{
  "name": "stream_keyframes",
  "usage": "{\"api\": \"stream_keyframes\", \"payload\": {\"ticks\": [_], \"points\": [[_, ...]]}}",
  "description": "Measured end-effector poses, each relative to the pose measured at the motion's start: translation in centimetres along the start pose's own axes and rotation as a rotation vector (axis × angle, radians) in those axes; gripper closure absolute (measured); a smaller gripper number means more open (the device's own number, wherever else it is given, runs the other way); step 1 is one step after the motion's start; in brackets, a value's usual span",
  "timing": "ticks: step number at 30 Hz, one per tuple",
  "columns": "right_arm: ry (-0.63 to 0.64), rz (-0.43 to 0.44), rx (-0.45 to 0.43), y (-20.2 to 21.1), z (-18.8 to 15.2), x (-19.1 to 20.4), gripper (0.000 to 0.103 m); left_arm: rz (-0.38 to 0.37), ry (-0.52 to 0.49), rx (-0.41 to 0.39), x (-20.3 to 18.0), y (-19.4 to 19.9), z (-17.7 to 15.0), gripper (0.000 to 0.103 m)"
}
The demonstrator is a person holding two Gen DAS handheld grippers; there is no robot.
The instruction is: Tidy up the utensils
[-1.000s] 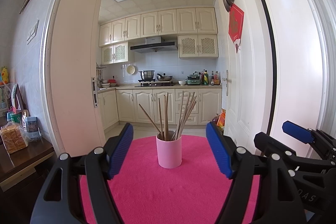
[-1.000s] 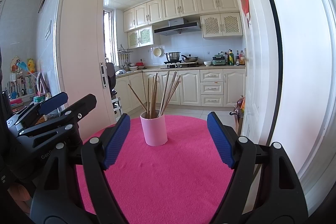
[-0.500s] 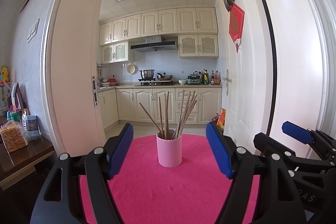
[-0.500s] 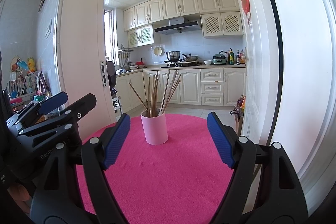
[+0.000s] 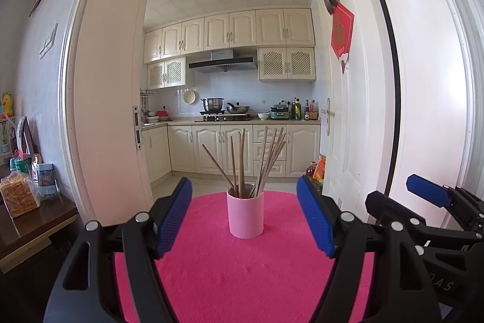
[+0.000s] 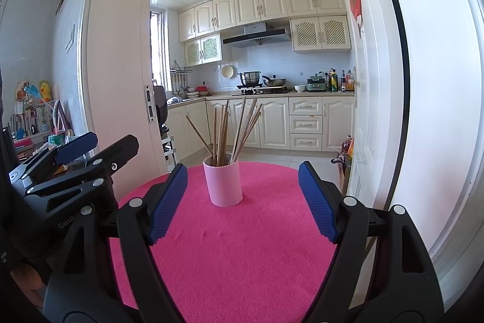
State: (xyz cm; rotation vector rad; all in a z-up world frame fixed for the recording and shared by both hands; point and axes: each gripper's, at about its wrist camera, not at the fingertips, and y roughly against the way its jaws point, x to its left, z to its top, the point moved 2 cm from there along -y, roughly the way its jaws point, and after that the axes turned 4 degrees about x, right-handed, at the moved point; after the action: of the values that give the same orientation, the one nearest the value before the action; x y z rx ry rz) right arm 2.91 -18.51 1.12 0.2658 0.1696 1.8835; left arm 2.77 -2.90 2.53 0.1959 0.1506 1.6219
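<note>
The left gripper (image 5: pixel 244 218) is spread and empty, as is the right gripper (image 6: pixel 243 200). Between them, toward the far edge of the round pink mat (image 5: pixel 242 268), the pink cup (image 5: pixel 245 214) holds every wooden chopstick (image 5: pixel 239 162) upright; the sorting looks finished.
</note>
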Motion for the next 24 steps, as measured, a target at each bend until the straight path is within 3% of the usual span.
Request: {"api": "stream_keyframes", "payload": {"ticks": [24], "points": [[0.004, 0.000, 0.020, -0.67, 0.05, -0.19, 0.028, 0.001, 0.005, 0.029, 0.10, -0.85, -0.59, 0.032]]}}
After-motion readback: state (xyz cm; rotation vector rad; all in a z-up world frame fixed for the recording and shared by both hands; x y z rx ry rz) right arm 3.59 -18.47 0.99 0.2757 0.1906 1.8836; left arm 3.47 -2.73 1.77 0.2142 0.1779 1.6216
